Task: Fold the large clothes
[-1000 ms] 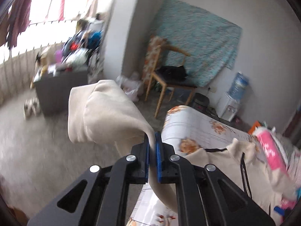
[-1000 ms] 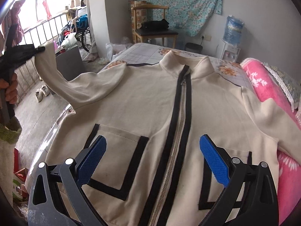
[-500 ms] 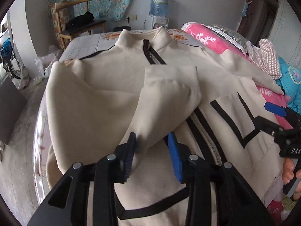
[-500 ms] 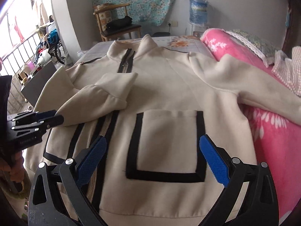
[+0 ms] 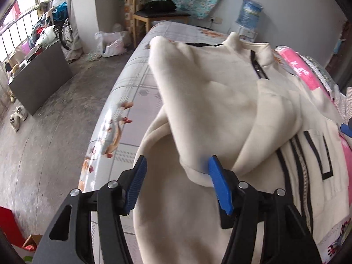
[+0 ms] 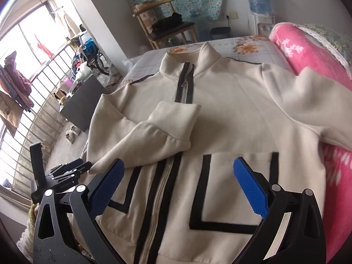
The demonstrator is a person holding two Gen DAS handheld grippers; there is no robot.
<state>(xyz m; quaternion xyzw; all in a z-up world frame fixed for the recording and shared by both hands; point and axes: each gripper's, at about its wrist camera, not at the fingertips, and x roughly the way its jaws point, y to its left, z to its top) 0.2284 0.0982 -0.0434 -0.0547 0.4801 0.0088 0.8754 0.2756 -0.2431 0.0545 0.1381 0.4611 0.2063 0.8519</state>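
One sleeve (image 6: 167, 129) lies folded across the jacket (image 6: 231, 114) chest; the other, at two o'clock, remains spread on the bed (image 5: 132, 92). The left tool (image 5: 176, 187) is opening with the cuff loose between its jaws; the right tool (image 6: 178, 184) gapes wide, empty.

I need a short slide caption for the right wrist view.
Open right claw above cream jacket on bed, one sleeve folded across the zipper.

Bed (image 6: 253, 50): cream jacket (image 6: 231, 114) spread flat, pink blanket (image 6: 308, 50) alongside.
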